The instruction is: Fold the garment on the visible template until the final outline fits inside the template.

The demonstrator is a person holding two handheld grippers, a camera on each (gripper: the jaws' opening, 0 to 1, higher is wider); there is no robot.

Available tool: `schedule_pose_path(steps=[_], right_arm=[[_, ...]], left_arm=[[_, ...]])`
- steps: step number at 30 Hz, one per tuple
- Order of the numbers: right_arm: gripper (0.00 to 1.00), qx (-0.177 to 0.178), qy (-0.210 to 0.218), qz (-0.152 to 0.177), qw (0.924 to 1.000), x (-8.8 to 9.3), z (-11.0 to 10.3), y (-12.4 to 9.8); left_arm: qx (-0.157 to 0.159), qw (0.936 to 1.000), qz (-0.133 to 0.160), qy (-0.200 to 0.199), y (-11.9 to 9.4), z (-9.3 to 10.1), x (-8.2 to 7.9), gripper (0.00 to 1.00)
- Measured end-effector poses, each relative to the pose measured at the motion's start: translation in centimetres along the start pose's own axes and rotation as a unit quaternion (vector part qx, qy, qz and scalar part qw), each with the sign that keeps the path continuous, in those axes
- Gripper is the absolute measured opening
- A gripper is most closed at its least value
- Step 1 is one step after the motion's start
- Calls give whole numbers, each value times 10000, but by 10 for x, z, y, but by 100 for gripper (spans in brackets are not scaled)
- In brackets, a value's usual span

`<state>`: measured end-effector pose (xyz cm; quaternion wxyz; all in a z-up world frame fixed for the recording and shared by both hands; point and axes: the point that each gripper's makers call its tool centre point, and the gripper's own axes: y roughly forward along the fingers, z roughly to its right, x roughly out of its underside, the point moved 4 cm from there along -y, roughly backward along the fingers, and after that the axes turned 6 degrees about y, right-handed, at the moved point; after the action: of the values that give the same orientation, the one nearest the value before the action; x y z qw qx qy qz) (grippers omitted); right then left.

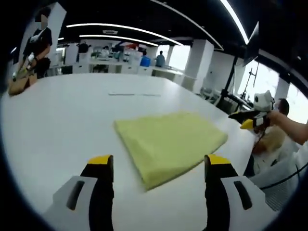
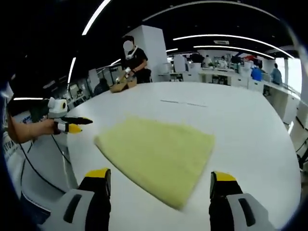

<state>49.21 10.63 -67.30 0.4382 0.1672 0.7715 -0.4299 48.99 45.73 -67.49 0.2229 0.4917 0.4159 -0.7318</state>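
Observation:
A pale yellow garment lies folded into a flat rectangle on the white table. My left gripper hovers just short of its near corner, jaws wide apart with nothing between them. In the right gripper view the same garment lies straight ahead, and my right gripper stands open over its near edge, holding nothing. The right gripper also shows at the table's right edge, held in a hand. The left gripper shows at the left edge, off the cloth. Faint thin marks lie beyond the garment.
A person stands at the table's far side by a brown cardboard box. The white table is wide and bare around the garment. Desks and several people fill the background. A cable hangs below the left hand.

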Motion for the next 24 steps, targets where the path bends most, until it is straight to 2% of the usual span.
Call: schedule_pose_path(steps=[2, 5, 7, 15, 19, 24], right_arm=[[90, -36, -27, 100, 9999, -4, -6, -4], [95, -146, -69, 243, 9996, -10, -17, -9], [98, -220, -106, 312, 9992, -14, -24, -12], [99, -332, -113, 553, 9979, -20, -38, -18], [99, -274, -303, 362, 9985, -10, -38, -20], [99, -167, -256, 319, 9990, -6, -35, -24]], left_arm=[[-99, 9999, 69, -39, -5, -1, -5, 80], [-231, 9994, -16, 246, -12, 0, -9, 85], [-201, 9992, -70, 349, -15, 4, -10, 88], [-120, 9983, -263, 498, -23, 11, -4, 99], [-166, 9983, -254, 491, -29, 10, 0, 99], [-250, 9973, -333, 609, -33, 9, 4, 99]])
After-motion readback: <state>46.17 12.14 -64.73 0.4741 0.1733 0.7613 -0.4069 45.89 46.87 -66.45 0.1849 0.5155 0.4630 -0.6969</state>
